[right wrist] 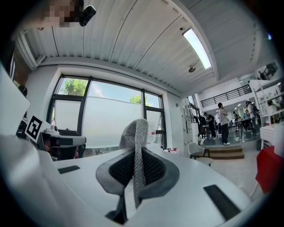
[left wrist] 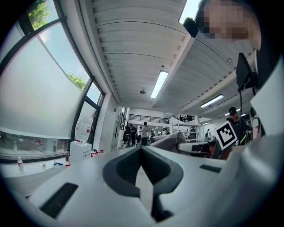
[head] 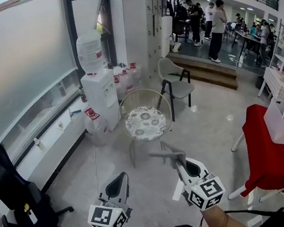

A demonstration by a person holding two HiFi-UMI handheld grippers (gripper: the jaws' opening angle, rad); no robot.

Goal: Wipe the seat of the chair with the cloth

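Straight ahead, well apart from both tongs: the chair seat (head: 145, 123). Slightly nearer the right tongs (head: 181, 162), pinched on the cloth (head: 166, 156); left tongs (head: 121, 178) closed, empty.

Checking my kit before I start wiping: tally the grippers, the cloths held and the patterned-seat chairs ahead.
Grippers: 2, left gripper and right gripper
Cloth: 1, clamped in the right gripper
Patterned chair: 1
Total: 4
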